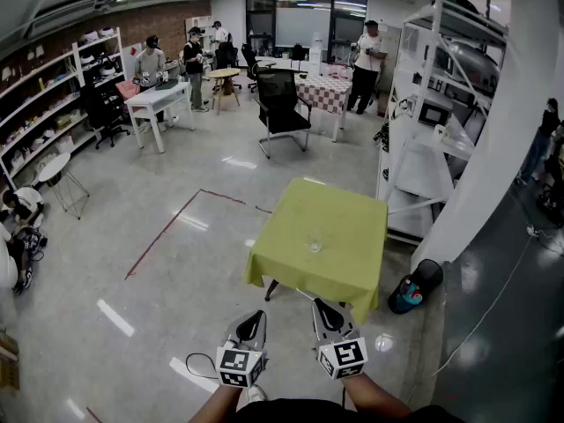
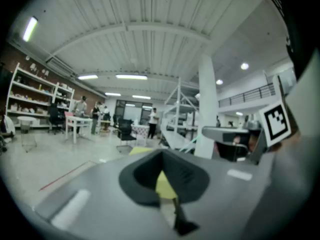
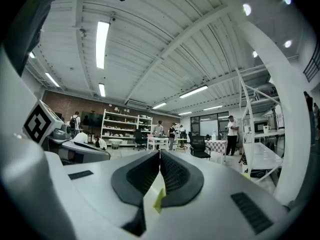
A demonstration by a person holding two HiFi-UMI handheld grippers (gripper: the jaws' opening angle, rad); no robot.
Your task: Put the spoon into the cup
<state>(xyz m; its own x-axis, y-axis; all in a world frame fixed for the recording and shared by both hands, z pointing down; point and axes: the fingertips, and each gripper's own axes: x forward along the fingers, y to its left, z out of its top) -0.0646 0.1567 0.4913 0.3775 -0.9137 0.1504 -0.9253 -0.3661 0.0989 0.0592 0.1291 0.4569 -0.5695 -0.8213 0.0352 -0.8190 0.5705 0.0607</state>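
A small clear glass cup point(image 1: 315, 245) stands near the middle of a table with a yellow-green cloth point(image 1: 352, 214), some way ahead of me. I cannot make out a spoon in any view. Both grippers hang low in front of me, short of the table's near edge. My left gripper point(image 1: 255, 316) is shut with nothing in it; in its own view the jaws point(image 2: 162, 153) meet at the tips and a strip of the green cloth shows behind them. My right gripper point(image 1: 322, 306) is shut and empty too, its tips point(image 3: 160, 152) touching.
A black bag point(image 1: 414, 287) lies on the floor at the table's right, beside a white pillar point(image 1: 493, 148) and white metal shelving point(image 1: 423, 104). A black office chair point(image 1: 280, 104) stands beyond the table. Several people work at tables far back. A cable point(image 1: 198, 364) lies on the floor by my feet.
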